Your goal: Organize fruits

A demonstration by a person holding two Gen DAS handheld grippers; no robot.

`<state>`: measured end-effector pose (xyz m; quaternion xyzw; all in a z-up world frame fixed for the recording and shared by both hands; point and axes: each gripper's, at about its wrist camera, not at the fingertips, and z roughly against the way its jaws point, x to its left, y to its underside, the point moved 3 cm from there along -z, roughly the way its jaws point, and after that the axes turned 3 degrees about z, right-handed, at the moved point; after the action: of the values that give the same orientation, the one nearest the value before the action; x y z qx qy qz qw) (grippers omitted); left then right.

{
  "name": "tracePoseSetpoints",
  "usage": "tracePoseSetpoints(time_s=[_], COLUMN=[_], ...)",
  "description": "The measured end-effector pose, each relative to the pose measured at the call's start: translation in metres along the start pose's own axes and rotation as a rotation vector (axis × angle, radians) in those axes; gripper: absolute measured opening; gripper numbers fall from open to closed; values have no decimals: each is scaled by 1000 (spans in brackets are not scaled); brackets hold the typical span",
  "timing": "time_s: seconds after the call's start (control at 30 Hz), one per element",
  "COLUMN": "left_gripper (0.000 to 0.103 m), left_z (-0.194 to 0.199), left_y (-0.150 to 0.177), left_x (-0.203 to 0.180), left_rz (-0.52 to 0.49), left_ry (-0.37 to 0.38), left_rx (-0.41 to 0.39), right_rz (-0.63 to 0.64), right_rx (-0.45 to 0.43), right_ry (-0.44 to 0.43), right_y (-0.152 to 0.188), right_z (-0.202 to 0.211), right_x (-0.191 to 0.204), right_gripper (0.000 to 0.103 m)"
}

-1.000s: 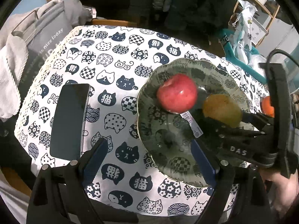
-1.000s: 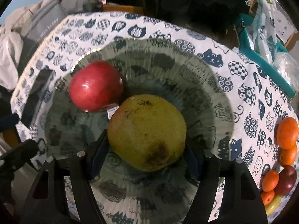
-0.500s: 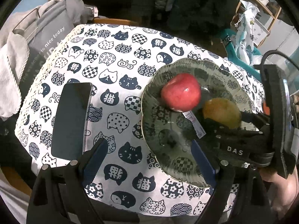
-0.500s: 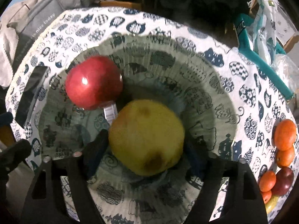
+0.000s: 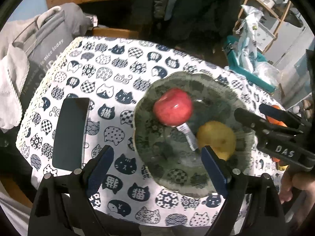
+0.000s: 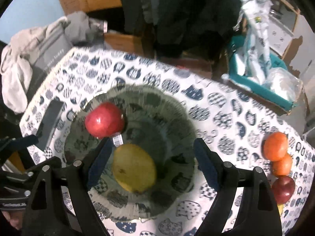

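Since both views are fisheye and the right one is blurred, edges & far objs are read loosely.

Right hand-held gripper [image 6: 151,163]: jaws spread wide, nothing held; pear sits low betw. the fingers w/ a gap visible at least on the right side; seen from the left view as a black body at the plate's right edge.

Left hand-held gripper [image 5: 155,165]: jaws wide apart, nothing gripped; held above the near rim of the plate & the desk.

Pear [image 6: 134,167]: yellow-green, lying on the near part of the plate, apart from the apple.

Apple [image 5: 173,107]: red, glossy, on the plate's far-left part; a white label strip [image 5: 187,135] pokes out from under it toward the pear.

Plate [image 5: 216,90]: dark patterned, scalloped rim, on the cat-print desk [image 5: 110,66].

Loose fruit [image 6: 275,146]: oranges & a dark red fruit lined up at the desk's right edge, well apart from the plate.

Handling (judged): pear likely firm, fairly heavy, skin bruisable & smooth; best taken across its widest belly w/ moderate squeeze. Apple judged hard, waxy, prone to roll; to be gripped at the equator.

Phone [image 5: 71,131]: dark slab lying flat, left of the plate.

Hidden/unclear: pear's underside & stem end not seen; lowest fruit in the row cut off behind the right finger; label text unreadable; pear blurred in the left view.
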<state>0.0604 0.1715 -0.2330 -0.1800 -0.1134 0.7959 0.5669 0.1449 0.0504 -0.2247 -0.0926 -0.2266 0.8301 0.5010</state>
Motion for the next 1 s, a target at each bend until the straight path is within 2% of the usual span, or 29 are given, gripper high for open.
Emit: tracePoseSetpoints(time_s=[0.17,0.5,1.0], left_gripper=[91,91,91], left_z=[16,44,72], left_y=[-2,-1,12], left_x=[-16,-48,-121], left_rz=[-22,-74,-212], left_ry=[27,75,147], left_rx=[-31,-84,-112], right_rz=[-20,-48,-129], right_rx=[-72,-160,-213], right_ry=[38,90,161], right_y=[0,13,58], right_z=[36,96,163], right_x=[-17,-45,-107], right_gripper=[84,84,84])
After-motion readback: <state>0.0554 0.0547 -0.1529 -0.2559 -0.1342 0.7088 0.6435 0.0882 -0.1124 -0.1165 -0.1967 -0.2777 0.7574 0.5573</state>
